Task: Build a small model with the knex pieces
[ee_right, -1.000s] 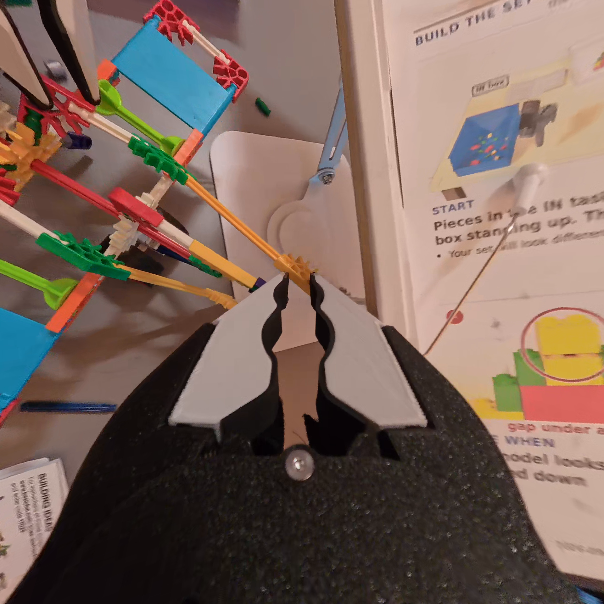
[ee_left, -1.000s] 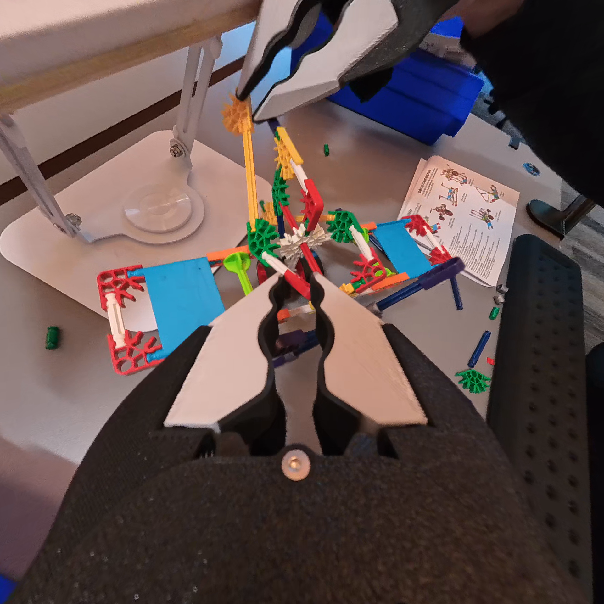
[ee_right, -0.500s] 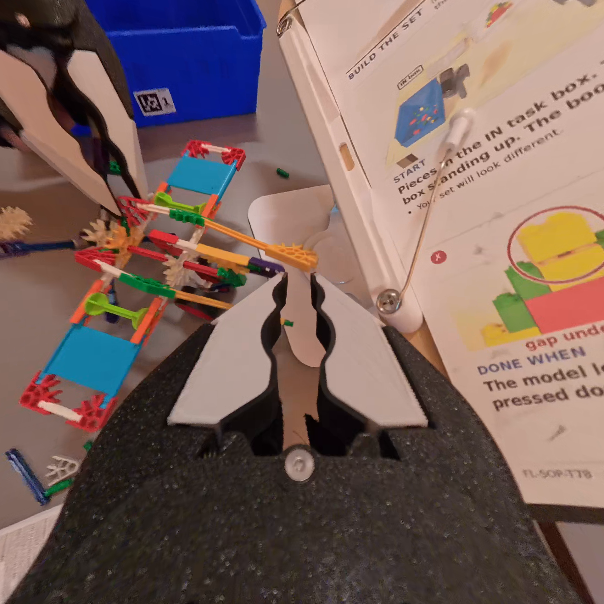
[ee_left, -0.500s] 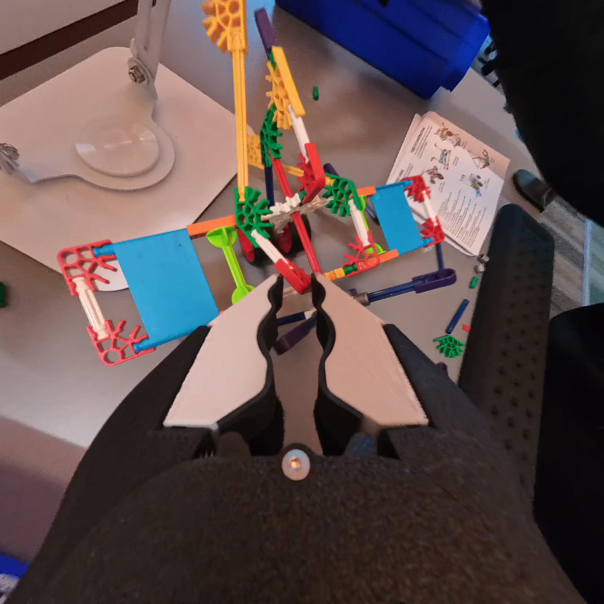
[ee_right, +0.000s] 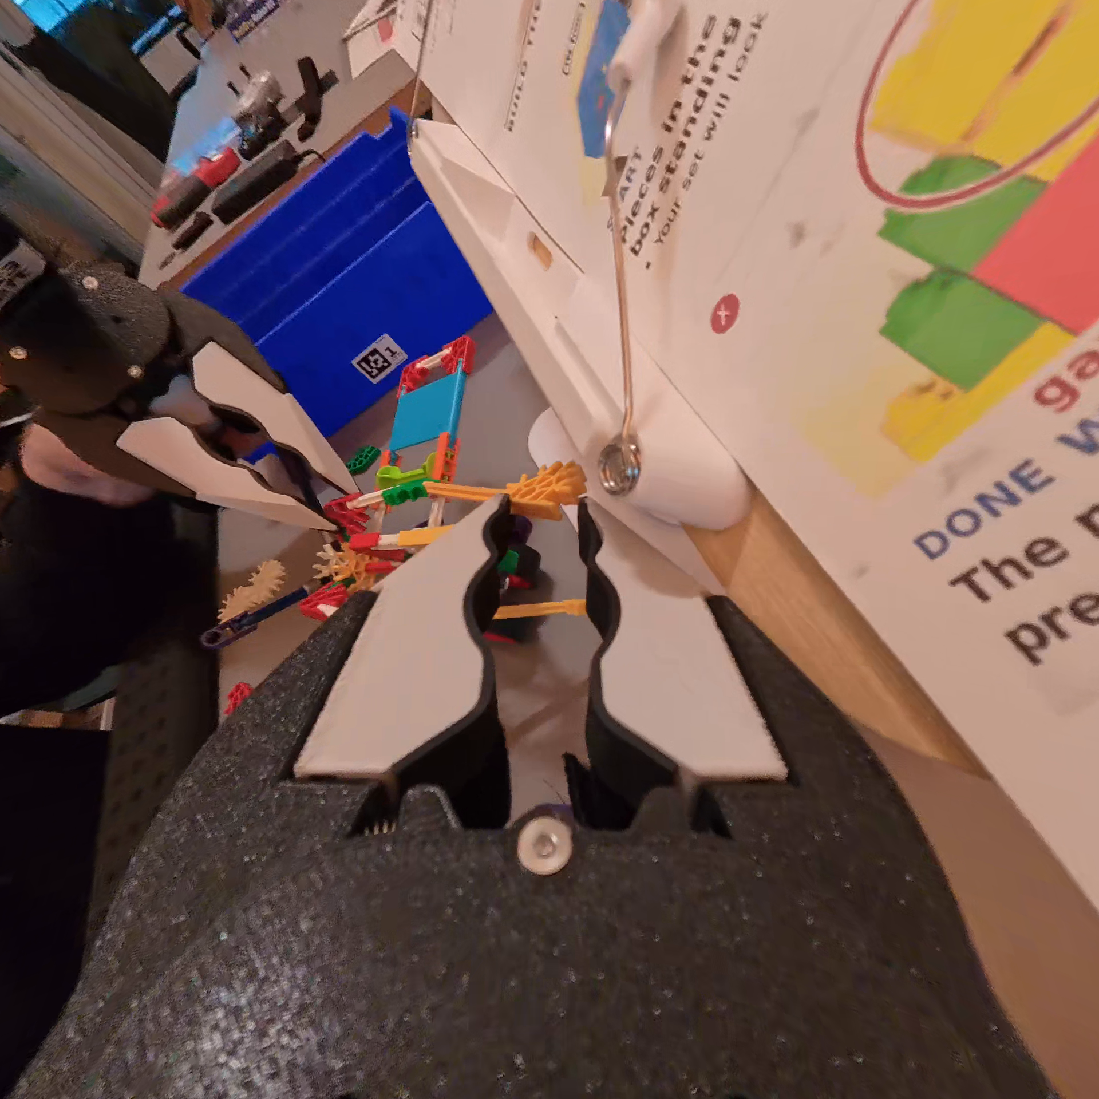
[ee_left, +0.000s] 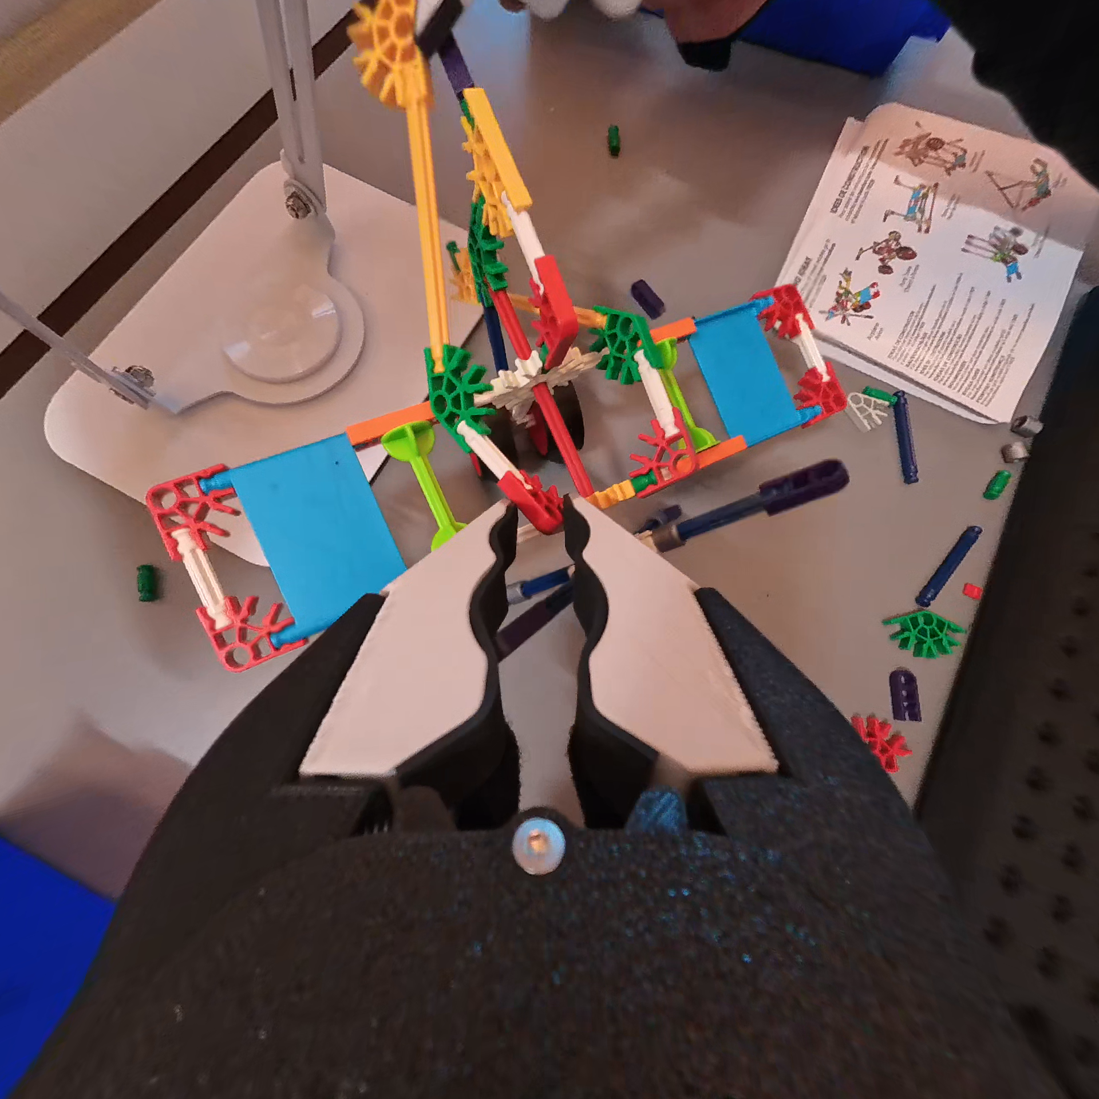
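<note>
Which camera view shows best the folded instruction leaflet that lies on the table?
The left wrist view: the leaflet lies open to the camera at the upper right, beside the toy model. The right wrist view does not show it.

I note the rod-and-connector model (ee_left: 535,369) is glossy moulded plastic; my left tongs (ee_left: 538,514) show smooth pale faces set in grainy matt black foam. The counter (ee_left: 743,594) looks smooth and matt, the booklet (ee_left: 939,261) printed paper, the stand base (ee_left: 196,333) satin metal.

Two blue panels (ee_left: 309,523), one booklet (ee_left: 939,261), two grippers (ee_left: 538,514).
</note>
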`<move>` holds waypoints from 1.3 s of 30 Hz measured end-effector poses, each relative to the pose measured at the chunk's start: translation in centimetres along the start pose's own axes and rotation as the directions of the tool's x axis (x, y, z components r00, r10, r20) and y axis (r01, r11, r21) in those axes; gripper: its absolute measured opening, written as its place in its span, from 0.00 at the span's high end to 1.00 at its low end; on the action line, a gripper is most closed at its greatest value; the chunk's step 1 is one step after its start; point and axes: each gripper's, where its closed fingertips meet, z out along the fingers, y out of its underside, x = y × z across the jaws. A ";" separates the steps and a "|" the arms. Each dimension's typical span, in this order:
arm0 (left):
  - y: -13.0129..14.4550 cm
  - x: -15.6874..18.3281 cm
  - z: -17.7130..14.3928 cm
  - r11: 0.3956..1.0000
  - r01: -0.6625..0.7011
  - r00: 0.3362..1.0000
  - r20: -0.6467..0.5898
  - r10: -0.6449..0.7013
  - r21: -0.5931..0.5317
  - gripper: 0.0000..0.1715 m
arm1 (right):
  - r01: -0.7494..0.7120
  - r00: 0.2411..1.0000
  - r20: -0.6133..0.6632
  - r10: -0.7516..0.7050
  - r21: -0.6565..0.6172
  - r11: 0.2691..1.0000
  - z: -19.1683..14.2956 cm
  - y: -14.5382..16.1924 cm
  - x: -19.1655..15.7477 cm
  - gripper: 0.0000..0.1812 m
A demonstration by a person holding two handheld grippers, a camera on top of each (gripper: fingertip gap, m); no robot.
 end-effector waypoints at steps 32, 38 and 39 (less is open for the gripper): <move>-0.6 -0.3 0.0 0.968 -0.232 0.949 0.197 0.248 -0.100 0.91 | -0.129 0.990 0.090 0.111 0.229 0.965 0.8 -1.4 -0.4 0.87; -0.1 -0.4 0.2 0.986 -0.153 0.978 0.135 0.160 -0.064 0.90 | -0.055 0.990 0.143 0.008 0.322 0.945 0.8 -2.5 -1.7 0.88; -0.2 -0.4 0.2 0.991 -0.130 0.985 0.111 0.134 -0.040 0.90 | -0.046 0.987 0.157 -0.009 0.342 0.938 0.8 -2.6 -1.9 0.88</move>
